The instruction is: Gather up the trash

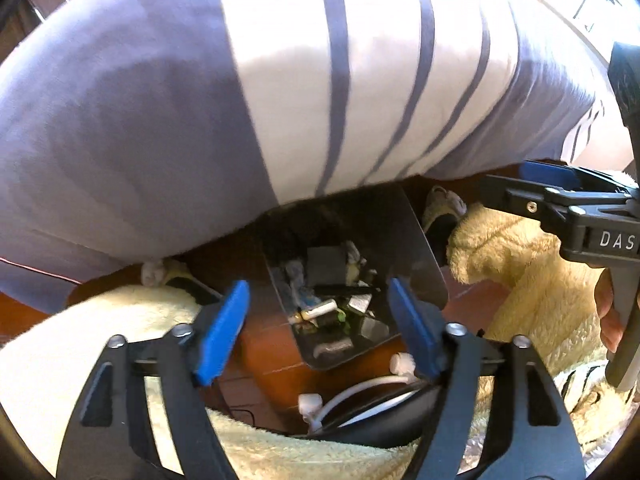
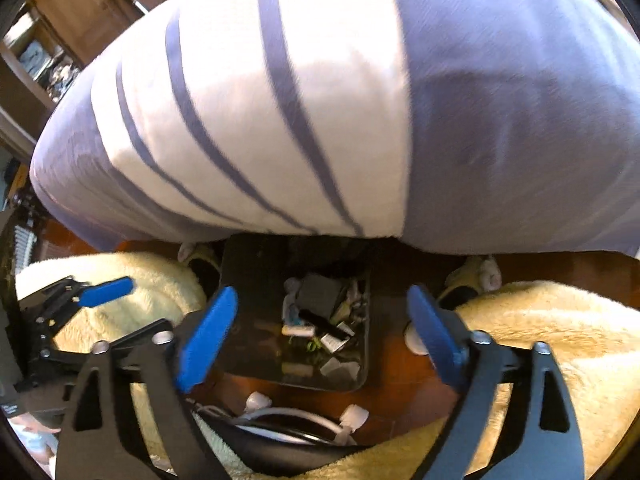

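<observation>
1. Bedcover point(image 1: 280, 100): lavender-blue with a broad white panel crossed by thin blue-grey stripes.
2. Trash bin point(image 2: 240, 272): black, holding grey, white and green scraps.
3. Fleece garment point(image 2: 540, 340): pale cream-yellow.
4. Floor point(image 1: 264, 344): reddish-brown.
5. Left gripper point(image 1: 320, 332): black frame, blue finger pads.
6. Right gripper point(image 2: 324, 340): black frame, blue finger pads.
7. Cable point(image 1: 360, 392): white.
</observation>
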